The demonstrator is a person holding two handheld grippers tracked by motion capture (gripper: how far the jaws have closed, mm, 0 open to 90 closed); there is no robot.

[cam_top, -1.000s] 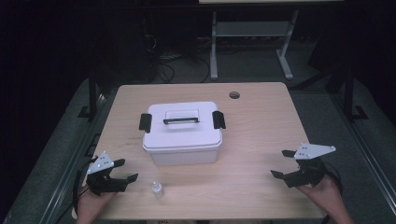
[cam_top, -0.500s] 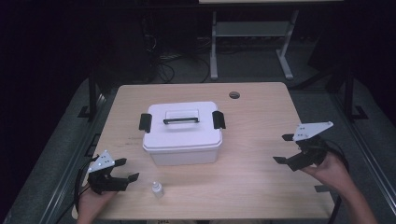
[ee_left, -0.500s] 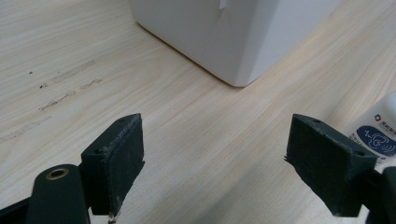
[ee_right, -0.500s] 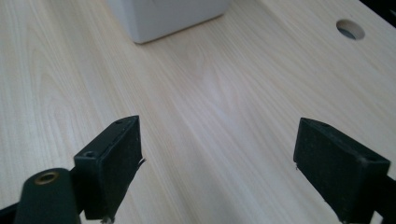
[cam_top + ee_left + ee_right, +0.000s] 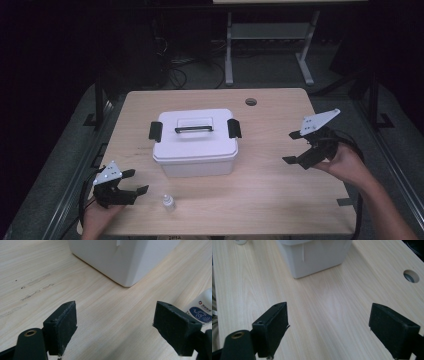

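While both grippers' fingers gape empty, the left gripper (image 5: 131, 183) nears the small bottle (image 5: 169, 202)

Light wooden table (image 5: 280, 185): white lidded box (image 5: 195, 142) at centre, small bottle (image 5: 169, 202) near front.

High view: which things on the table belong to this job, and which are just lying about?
In the job:
- white lidded box, both latches down
- small bottle, nearest the left gripper
- right gripper, jaws open

Lying about:
- cable hole in the table
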